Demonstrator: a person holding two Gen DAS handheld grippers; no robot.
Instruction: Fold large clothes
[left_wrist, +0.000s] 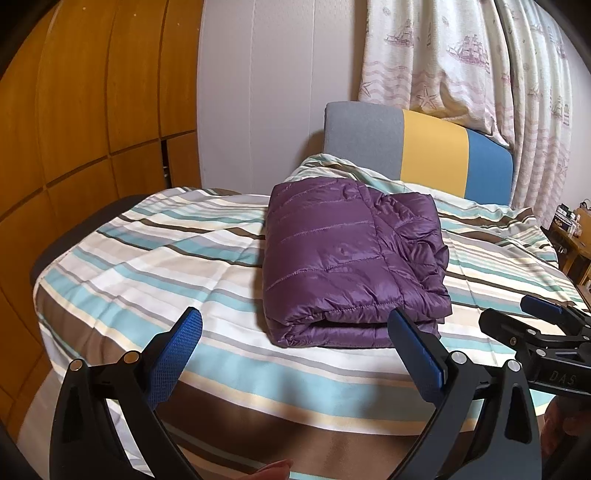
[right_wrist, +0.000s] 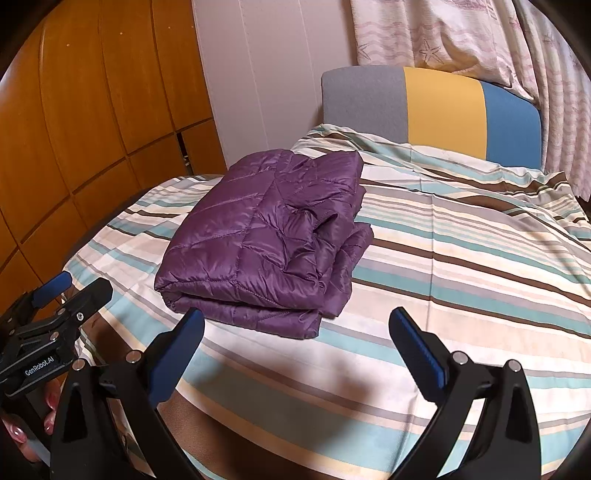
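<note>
A purple quilted down jacket (left_wrist: 351, 254) lies folded into a compact rectangle on the striped bedsheet (left_wrist: 155, 280). It also shows in the right wrist view (right_wrist: 266, 240). My left gripper (left_wrist: 295, 328) is open and empty, just short of the jacket's near edge. My right gripper (right_wrist: 295, 325) is open and empty, near the jacket's front right corner. The right gripper also appears in the left wrist view (left_wrist: 546, 317), and the left gripper in the right wrist view (right_wrist: 59, 295).
The bed has a grey, yellow and blue headboard (left_wrist: 436, 151) at the back. Wooden wardrobe doors (left_wrist: 92, 110) stand at the left. A patterned curtain (left_wrist: 480, 62) hangs behind the bed. A cluttered wooden shelf (left_wrist: 576, 236) stands at the far right.
</note>
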